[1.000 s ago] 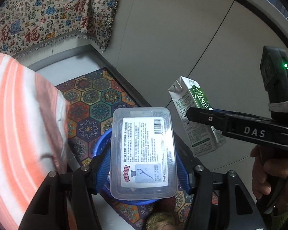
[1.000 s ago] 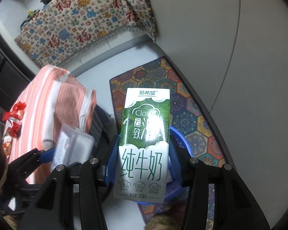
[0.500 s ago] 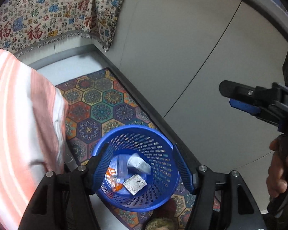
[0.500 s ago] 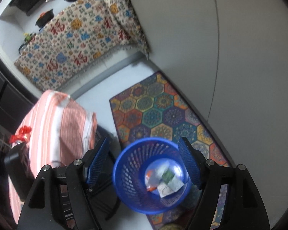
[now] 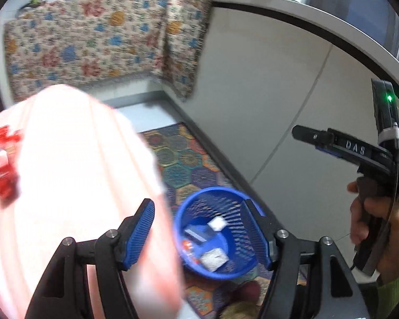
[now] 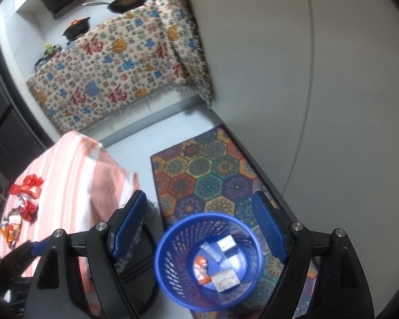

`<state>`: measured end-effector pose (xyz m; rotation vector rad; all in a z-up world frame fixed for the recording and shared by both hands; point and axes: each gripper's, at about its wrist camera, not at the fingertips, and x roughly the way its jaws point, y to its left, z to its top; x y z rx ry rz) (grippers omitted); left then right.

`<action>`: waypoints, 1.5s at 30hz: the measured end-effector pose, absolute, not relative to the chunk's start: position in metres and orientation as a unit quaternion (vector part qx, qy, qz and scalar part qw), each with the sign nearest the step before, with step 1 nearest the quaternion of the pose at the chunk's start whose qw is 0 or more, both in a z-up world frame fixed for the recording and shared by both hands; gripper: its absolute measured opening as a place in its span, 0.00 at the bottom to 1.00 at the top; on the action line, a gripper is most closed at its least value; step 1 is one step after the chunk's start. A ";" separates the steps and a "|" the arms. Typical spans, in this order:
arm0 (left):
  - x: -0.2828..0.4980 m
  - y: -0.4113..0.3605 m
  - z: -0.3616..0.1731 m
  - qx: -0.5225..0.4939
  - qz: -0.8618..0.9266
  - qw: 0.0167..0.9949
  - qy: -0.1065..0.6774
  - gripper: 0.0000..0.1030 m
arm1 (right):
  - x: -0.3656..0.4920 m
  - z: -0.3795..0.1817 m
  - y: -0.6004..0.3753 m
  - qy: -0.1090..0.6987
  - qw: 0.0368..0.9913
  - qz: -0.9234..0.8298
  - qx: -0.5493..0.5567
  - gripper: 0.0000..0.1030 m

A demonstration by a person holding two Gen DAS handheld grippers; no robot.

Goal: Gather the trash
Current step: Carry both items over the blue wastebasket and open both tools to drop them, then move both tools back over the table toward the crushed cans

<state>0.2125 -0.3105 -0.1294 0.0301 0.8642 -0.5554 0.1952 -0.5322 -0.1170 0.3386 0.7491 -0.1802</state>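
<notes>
Both grippers hang above the blue basket [image 6: 208, 261] with nothing between their pads. Right gripper [image 6: 199, 228]: jaws opening, basket directly below and ahead, framed between the fingertips. Left gripper [image 5: 198, 232]: jaws apart, basket below and slightly toward its right finger, striped cloth-covered table [image 5: 66, 186] under its left finger. Trash already in the basket: small clear box, white packets, an orange wrapper. Remaining trash sits well off to the left of the right gripper, on the table: red foil wrappers [image 6: 26, 194] and an orange-white packet [image 6: 10, 230] nearer the edge. Judgement: these are very light, crinkly, thin, likely slippery foil; will flatten rather than resist. Best taken at a bunched or raised fold, pads closing fully, approached from above so the cloth is not pinched with it.
</notes>
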 end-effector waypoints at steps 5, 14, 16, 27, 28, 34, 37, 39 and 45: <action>0.191 -0.242 -0.127 0.024 -0.203 0.890 0.407 0.67 | 0.208 -0.112 -0.478 0.364 0.920 -0.045 0.136 0.81; 0.155 -0.107 -0.134 0.038 -0.067 0.907 0.413 0.67 | 0.223 -0.122 -0.308 0.384 0.915 0.111 0.055 0.82; 0.149 -0.079 -0.136 0.032 -0.040 0.908 0.415 0.67 | 0.223 -0.130 -0.270 0.396 0.906 0.145 0.039 0.82; 0.130 0.007 -0.146 -0.033 0.026 0.906 0.422 0.67 | 0.214 -0.175 -0.159 0.427 0.878 0.204 -0.071 0.86; 0.135 0.010 -0.141 -0.036 0.025 0.908 0.417 0.67 | 0.214 -0.177 -0.156 0.426 0.878 0.202 -0.079 0.88; 0.178 0.011 -0.112 -0.036 0.027 0.922 0.386 0.67 | 0.211 -0.177 -0.149 0.423 0.879 0.202 -0.084 0.92; 0.212 0.011 -0.119 -0.023 0.039 0.915 0.401 0.67 | 0.213 -0.176 -0.148 0.424 0.879 0.202 -0.084 0.92; 0.228 0.013 -0.129 -0.019 0.045 0.909 0.413 0.67 | 0.214 -0.175 -0.148 0.424 0.879 0.202 -0.084 0.92; 0.219 0.035 -0.139 -0.036 0.012 0.905 0.424 0.46 | 0.215 -0.175 -0.148 0.425 0.878 0.204 -0.082 0.93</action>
